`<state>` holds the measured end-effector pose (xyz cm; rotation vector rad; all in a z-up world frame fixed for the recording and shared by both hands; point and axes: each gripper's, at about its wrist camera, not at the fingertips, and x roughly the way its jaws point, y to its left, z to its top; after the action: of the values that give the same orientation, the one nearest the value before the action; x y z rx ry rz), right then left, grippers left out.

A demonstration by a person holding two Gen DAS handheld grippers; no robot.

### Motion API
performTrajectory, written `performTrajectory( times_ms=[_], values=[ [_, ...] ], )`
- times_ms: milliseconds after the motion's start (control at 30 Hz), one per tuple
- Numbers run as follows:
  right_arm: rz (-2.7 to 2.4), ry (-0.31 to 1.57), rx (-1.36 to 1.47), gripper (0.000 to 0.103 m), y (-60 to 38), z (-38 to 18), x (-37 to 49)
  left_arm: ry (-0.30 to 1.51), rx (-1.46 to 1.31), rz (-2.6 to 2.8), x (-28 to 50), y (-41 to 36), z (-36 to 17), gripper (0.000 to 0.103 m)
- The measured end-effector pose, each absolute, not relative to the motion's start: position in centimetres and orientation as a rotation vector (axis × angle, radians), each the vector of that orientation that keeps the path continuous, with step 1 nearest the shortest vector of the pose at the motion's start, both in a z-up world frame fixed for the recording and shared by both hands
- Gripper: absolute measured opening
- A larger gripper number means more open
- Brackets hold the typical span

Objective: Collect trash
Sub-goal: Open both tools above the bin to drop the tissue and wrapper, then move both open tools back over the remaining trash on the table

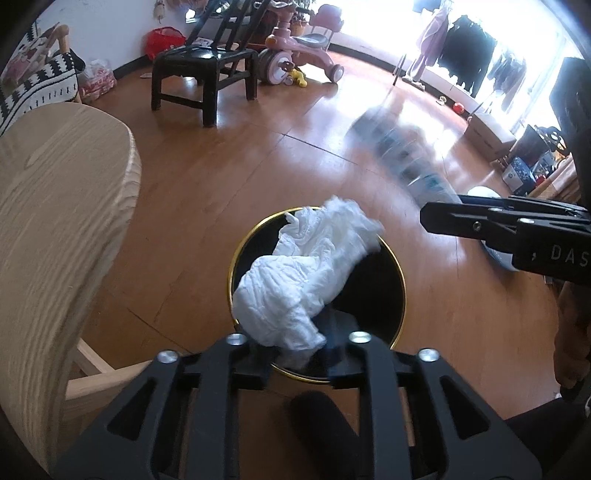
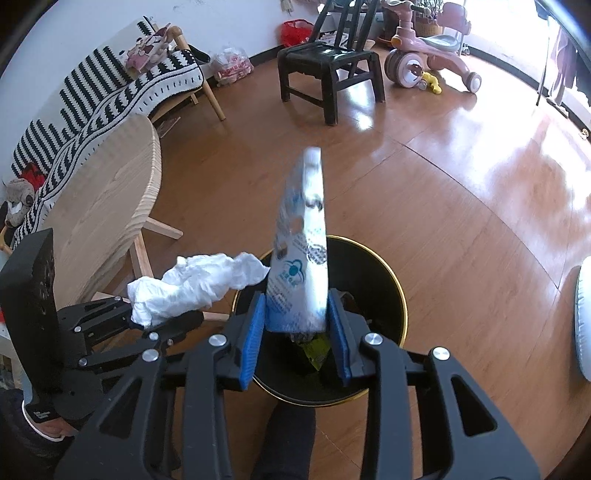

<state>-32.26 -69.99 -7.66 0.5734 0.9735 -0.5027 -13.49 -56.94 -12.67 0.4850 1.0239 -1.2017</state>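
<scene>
The crumpled white tissue wad [image 1: 303, 273] hangs directly over the round black gold-rimmed waste bin [image 1: 391, 273], its long axis running away from the left gripper [image 1: 301, 352], whose jaws pinch its near end. Just right, the right gripper [image 2: 297, 328] holds a white-and-blue printed plastic wrapper [image 2: 301, 258] upright between blue pads over the same bin; both need only let go.

Strong daylight from the windows [image 1: 424, 33] burns out to white and glares on the wooden floor [image 2: 498, 166], the moving packet [image 1: 402, 151] is smeared, and fisheye edges bend darkly.
</scene>
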Motion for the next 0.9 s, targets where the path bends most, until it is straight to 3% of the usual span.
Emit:
performTrajectory(
  times_ms=[67,333,467,567,900],
  values=[
    [-0.509,0.969,0.581,0.038,-70.1,-7.7,-32.4,1.018,0.486,-1.203,-13.7,-57.0,-12.7,0.048],
    [-0.517,0.948,0.580,0.054,-70.0,-7.1,-32.2,0.999,0.497,-1.208,-14.0,-57.0,-12.2,0.058],
    [-0.526,0.929,0.565,0.069,-69.6,-6.2,-31.6,0.966,0.477,-1.195,-13.5,-55.8,-11.0,0.079],
    [-0.536,0.896,0.545,0.083,-69.0,-5.0,-30.5,0.929,0.453,-1.181,-12.8,-54.0,-9.2,0.090],
    [-0.393,0.850,0.427,0.090,-61.7,-0.5,-19.6,0.817,0.312,-0.945,-5.3,-41.4,-3.1,0.094]
  ],
)
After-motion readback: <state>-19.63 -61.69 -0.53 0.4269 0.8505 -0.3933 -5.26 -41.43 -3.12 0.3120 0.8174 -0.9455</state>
